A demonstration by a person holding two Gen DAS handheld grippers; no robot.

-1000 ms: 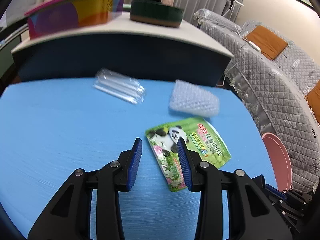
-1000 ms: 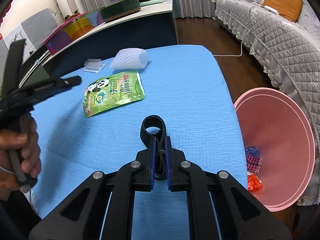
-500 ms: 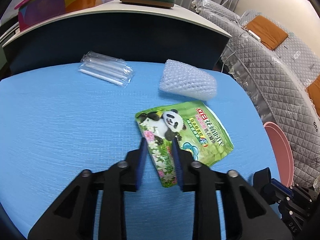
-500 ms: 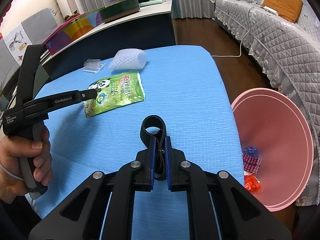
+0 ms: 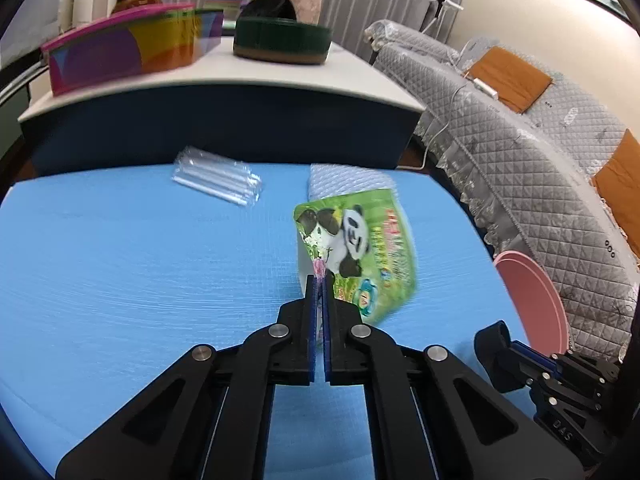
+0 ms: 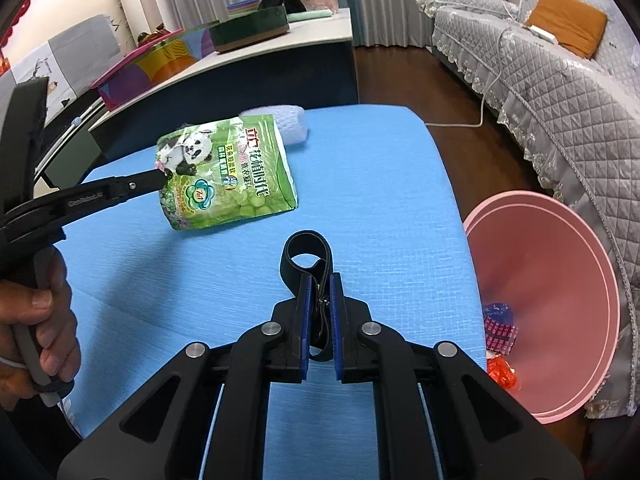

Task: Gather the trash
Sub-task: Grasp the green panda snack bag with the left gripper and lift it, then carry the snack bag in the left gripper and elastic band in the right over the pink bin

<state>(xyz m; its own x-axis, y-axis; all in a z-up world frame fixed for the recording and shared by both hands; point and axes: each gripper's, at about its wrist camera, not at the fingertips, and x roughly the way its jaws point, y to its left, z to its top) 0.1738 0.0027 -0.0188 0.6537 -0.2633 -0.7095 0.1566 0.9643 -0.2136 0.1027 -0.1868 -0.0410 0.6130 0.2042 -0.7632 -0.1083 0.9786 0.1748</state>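
My left gripper (image 5: pixel 319 284) is shut on the corner of a green panda pouch (image 5: pixel 362 252) and holds it up above the blue table (image 5: pixel 120 272); the pouch also shows in the right wrist view (image 6: pixel 228 176), with the left gripper (image 6: pixel 162 178) at its edge. My right gripper (image 6: pixel 319 284) is shut on a black strap loop (image 6: pixel 306 256) over the table. A pink bin (image 6: pixel 552 300) stands off the table's right edge with wrappers inside. A bubble wrap piece (image 5: pixel 340 178) and a clear plastic packet (image 5: pixel 218 178) lie at the table's far side.
A dark counter (image 5: pixel 224 116) behind the table carries a colourful box (image 5: pixel 128 48) and a green round tin (image 5: pixel 282 40). A grey quilted sofa (image 6: pixel 560 80) runs along the right. The bin also shows in the left wrist view (image 5: pixel 536 300).
My left gripper closed on the pouch's corner and lifted it off the table. My right gripper stayed shut on the strap, barely moving.
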